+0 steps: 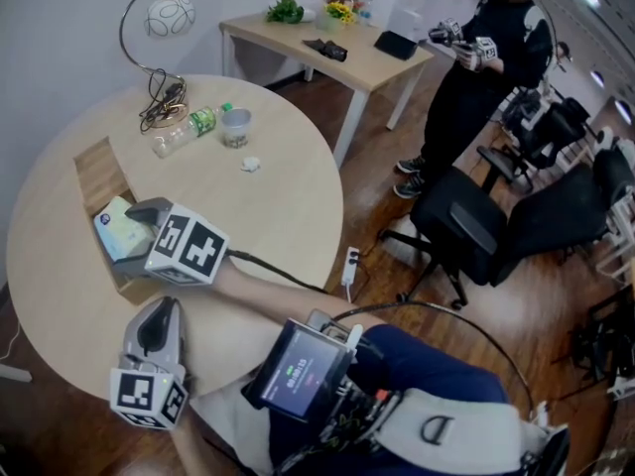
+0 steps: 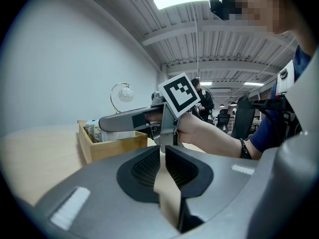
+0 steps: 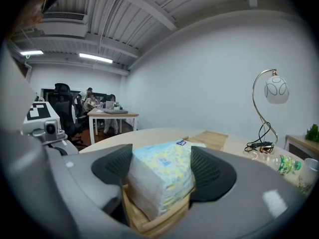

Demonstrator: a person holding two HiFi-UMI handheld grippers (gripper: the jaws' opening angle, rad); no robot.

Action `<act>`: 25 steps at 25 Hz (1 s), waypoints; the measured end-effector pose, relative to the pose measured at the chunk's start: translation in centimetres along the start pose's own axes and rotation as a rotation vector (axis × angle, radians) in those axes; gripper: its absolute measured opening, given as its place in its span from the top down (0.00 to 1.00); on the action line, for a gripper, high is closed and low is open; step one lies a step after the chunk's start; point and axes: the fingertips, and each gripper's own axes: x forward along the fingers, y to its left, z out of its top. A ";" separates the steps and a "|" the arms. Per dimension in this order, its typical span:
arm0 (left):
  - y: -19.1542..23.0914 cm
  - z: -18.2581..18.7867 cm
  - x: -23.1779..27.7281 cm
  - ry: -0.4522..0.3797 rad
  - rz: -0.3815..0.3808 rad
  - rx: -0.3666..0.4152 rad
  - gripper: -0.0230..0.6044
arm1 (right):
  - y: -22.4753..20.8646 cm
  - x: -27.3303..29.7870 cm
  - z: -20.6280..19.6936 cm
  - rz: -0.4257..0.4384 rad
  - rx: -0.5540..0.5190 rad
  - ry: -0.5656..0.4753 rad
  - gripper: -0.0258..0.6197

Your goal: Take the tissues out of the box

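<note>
A soft pack of tissues [image 3: 162,176], pale blue with a yellow print, stands in an open wooden box [image 1: 103,179] on the left side of the round table [image 1: 278,216]. My right gripper [image 3: 162,169] reaches into the box, its two pads pressed against the pack's sides. From the head view the pack [image 1: 116,229] shows just beyond the right gripper [image 1: 137,222]. My left gripper [image 1: 164,305] lies near the table's front edge, shut and empty. In the left gripper view, the left gripper [image 2: 163,156] points at the box [image 2: 112,147] and the right gripper [image 2: 130,120].
At the table's far side are a lamp [image 1: 164,18], a lying plastic bottle [image 1: 189,127], a cup [image 1: 235,125] and a crumpled tissue [image 1: 250,165]. A person [image 1: 486,67] stands by a desk [image 1: 337,53] beyond. Office chairs [image 1: 476,226] are to the right.
</note>
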 end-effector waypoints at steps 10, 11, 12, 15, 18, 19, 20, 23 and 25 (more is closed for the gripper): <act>0.2 0.0 -0.2 0.003 0.003 -0.001 0.90 | 0.0 0.1 0.4 0.004 0.008 -0.020 0.41; 0.1 0.0 -0.2 0.003 0.002 -0.001 0.90 | 0.0 0.1 0.4 0.005 0.010 -0.023 0.41; 0.1 -0.1 -0.2 0.004 0.001 -0.002 0.90 | 0.1 0.0 0.4 0.005 0.014 -0.026 0.41; 0.1 0.0 -0.3 -0.002 0.003 -0.002 0.90 | 0.2 -0.2 0.6 0.012 0.026 -0.036 0.41; 0.1 0.1 -0.2 -0.009 0.009 -0.003 0.90 | 0.1 -0.2 0.9 0.013 0.018 -0.043 0.41; 0.2 0.1 -0.2 -0.007 0.008 -0.003 0.90 | 0.1 -0.2 0.9 0.012 0.018 -0.045 0.41; 0.1 0.0 -0.3 -0.005 0.007 -0.003 0.90 | 0.1 -0.2 1.0 0.010 0.019 -0.048 0.41; 0.0 -0.1 -0.3 -0.001 0.004 -0.002 0.90 | 0.2 -0.4 1.0 0.011 0.020 -0.056 0.41; 0.0 -0.2 -0.5 0.000 0.008 0.000 0.90 | 0.5 -0.4 1.1 0.015 0.019 -0.065 0.41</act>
